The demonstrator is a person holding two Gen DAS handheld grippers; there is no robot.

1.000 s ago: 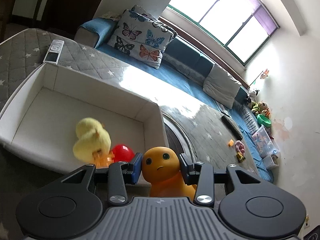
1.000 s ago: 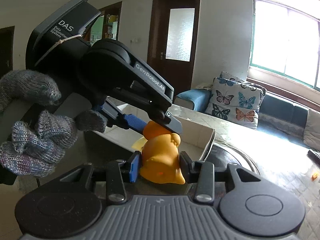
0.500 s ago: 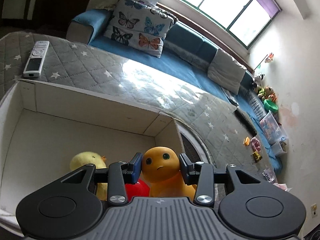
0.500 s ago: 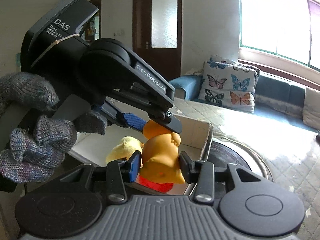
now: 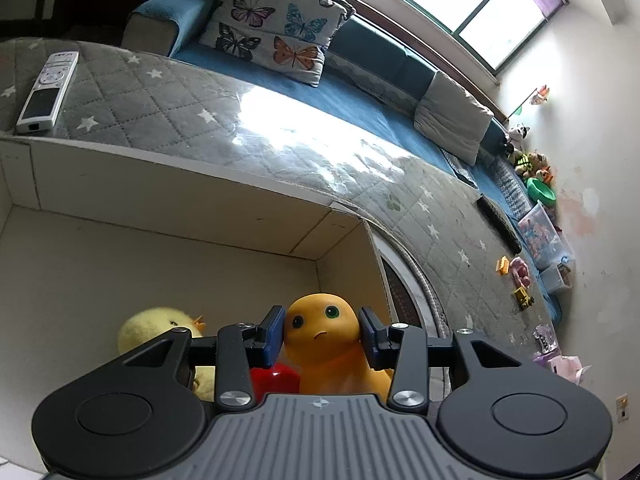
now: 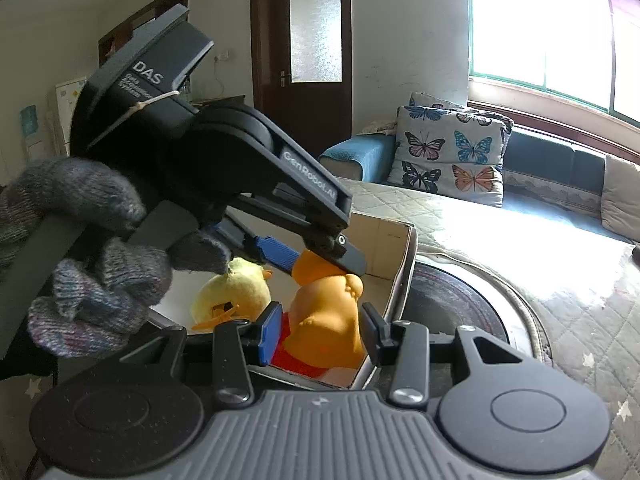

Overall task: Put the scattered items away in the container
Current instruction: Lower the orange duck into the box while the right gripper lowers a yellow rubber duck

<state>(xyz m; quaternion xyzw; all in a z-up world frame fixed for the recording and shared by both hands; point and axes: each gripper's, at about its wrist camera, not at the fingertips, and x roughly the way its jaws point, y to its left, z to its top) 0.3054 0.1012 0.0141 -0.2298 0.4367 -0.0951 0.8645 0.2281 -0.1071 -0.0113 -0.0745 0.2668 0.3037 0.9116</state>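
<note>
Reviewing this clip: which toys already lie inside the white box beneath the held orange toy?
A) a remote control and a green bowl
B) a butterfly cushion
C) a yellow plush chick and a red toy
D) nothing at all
C: under the orange toy, the yellow plush chick and a red toy lie on the floor of the white box; the remote lies outside it on the grey mat.

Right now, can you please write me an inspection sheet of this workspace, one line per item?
Surface: grey quilted star-pattern mat, partly sunlit.
Job's things: orange toy held over white box; yellow plush duck and red item inside it.
Clutter: remote control on mat; small toys at far end.
Grippers: left gripper and right gripper both clamp the orange toy.
Cables: nothing seen.
Surroundings: blue sofa, butterfly cushion, window, brown door.
</note>
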